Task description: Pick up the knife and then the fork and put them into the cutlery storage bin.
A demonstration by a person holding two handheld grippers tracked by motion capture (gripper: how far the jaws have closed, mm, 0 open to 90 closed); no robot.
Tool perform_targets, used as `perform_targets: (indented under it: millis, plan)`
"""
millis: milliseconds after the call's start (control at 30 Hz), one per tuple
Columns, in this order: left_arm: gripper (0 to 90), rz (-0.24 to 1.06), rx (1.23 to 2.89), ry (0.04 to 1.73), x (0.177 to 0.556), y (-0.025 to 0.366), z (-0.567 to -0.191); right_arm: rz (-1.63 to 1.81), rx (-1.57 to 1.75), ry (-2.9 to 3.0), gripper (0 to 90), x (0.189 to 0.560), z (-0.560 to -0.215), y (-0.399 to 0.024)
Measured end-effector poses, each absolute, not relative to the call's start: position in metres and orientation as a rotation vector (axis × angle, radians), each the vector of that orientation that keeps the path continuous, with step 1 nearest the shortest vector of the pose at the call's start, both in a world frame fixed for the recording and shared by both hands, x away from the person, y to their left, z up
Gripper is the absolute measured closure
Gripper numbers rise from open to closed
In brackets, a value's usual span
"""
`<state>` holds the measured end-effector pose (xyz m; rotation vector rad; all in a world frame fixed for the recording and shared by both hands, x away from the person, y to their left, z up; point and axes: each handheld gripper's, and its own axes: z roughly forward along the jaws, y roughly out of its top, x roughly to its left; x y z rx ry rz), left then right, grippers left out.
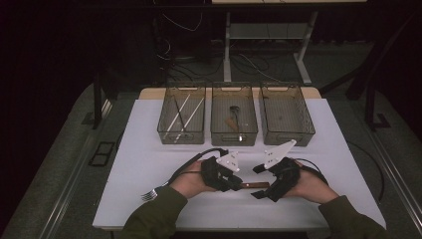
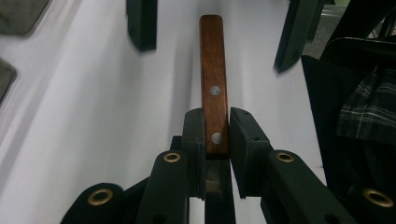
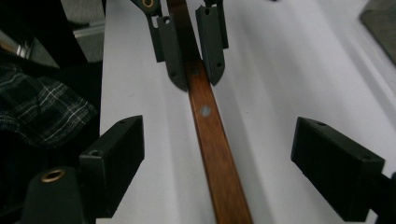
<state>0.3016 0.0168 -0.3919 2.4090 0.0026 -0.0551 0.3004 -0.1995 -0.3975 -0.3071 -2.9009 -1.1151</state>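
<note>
A narrow wooden handle (image 2: 214, 84), reddish-brown and set with two round metal rivets, is held level just above the white table (image 1: 149, 164), pinched at one end, the other end free.

Three clear bins were lined up in a row at the far side of the white table (image 1: 149, 164). Two pale sticks were leaned in the left bin (image 1: 182, 113). A dark utensil and a brownish piece were laid in the middle bin (image 1: 234, 113). No contents could be made out in the right bin (image 1: 286, 112). A fork (image 1: 150, 194) was left at the table's near-left edge.
</note>
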Motion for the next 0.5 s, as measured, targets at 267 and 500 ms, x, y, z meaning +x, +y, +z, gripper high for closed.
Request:
perform_targets:
  millis: [267, 500]
  plan:
    - [76.4, -0.06, 2.425, -0.039, 0.294, 0.015, -0.392, -1.005, -0.246, -2.863, 41.5, 0.297, -0.403, -0.186]
    - [76.4, -0.07, 2.432, -0.062, 0.291, 0.015, -0.391, -0.968, -0.193, -2.885, 56.9, 0.291, -0.407, -0.181]
